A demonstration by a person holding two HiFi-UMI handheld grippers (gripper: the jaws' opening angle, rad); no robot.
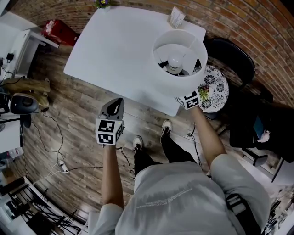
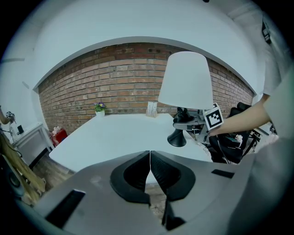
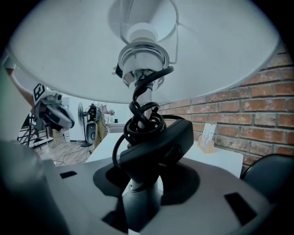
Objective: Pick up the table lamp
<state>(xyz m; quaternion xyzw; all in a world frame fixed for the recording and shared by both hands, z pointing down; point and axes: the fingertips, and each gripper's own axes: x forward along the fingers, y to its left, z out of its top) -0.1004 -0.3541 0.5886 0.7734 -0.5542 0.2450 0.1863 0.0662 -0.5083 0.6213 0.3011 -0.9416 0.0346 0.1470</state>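
The table lamp has a wide white shade, a bulb inside and a black cone base near the white table's right front corner. I cannot tell whether the base touches the table. Black cord is coiled round the stem. My right gripper is shut on the stem under the shade; in the head view only its marker cube shows below the shade's rim. My left gripper hangs over the wooden floor just off the table's front edge, to the lamp's left. It is shut with nothing in it.
The white table carries a card holder at the back and a small plant at the far edge. A black chair and a patterned round stool stand to the right. A red bag and cables lie on the floor.
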